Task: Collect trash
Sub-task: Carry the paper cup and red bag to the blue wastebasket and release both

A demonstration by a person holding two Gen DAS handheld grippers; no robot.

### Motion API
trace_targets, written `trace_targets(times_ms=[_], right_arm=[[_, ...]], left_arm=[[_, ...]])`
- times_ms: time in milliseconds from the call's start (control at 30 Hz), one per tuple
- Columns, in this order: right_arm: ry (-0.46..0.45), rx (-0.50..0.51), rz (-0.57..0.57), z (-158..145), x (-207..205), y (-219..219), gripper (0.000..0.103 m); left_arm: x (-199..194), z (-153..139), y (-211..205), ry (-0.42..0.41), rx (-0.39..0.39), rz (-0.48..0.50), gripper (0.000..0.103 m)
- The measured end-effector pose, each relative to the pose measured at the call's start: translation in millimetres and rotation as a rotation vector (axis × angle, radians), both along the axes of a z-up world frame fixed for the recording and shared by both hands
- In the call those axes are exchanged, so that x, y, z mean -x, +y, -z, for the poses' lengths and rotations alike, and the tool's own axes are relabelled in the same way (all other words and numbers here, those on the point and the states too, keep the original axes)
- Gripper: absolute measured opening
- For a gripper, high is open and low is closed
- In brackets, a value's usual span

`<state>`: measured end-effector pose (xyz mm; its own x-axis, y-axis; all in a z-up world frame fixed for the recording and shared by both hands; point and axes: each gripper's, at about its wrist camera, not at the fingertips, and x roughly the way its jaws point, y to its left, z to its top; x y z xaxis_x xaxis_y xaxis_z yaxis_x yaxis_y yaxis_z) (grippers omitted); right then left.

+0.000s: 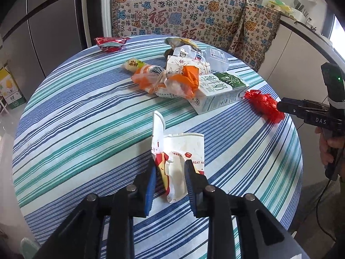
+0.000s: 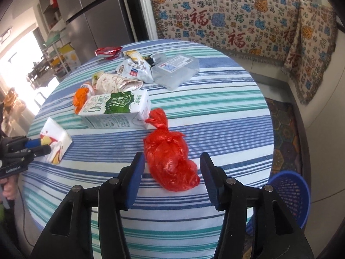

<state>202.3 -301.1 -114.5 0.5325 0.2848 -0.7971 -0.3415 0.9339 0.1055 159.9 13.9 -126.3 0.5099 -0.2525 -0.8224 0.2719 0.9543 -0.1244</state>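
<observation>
My left gripper (image 1: 169,166) is shut on a crumpled white paper cup (image 1: 183,151) with red and yellow print, at the near edge of the round striped table (image 1: 86,112); the cup also shows in the right wrist view (image 2: 56,139). My right gripper (image 2: 170,168) is open, its fingers on either side of a knotted red plastic bag (image 2: 170,161) lying on the table. That bag also shows in the left wrist view (image 1: 264,103). A green and white milk carton (image 2: 116,110) lies on its side just behind the bag.
A heap of trash sits mid-table: orange bag (image 1: 185,79), floral wrapper (image 2: 116,83), white snack bag (image 2: 133,69), clear plastic box (image 2: 175,70), red wrapper (image 1: 110,44). A blue basket (image 2: 290,196) stands on the floor at the right. A patterned cloth (image 2: 237,17) hangs behind.
</observation>
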Motion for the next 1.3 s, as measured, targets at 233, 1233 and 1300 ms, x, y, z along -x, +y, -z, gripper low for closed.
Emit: trace_targets(times_ms=[233,1233,1300], right_arm=[[0.042,0.050,-0.050,14.8,-3.8,17.4,0.046],[-0.054,-0.162,0.528,-26.9,57.1,-228.2,0.013],[-0.044,-0.136,0.583,-25.9,59.4,-251.7,0.013]], left_arm=[[-4.3,4.0,-1.8,0.007,-0.035,-0.007,0.026],[-23.1,-58.0,-221.0,-0.104,0.104,0.281,0.005],[-24.4,-60.4,-252.8,-0.113,0.101,0.322,0.005]])
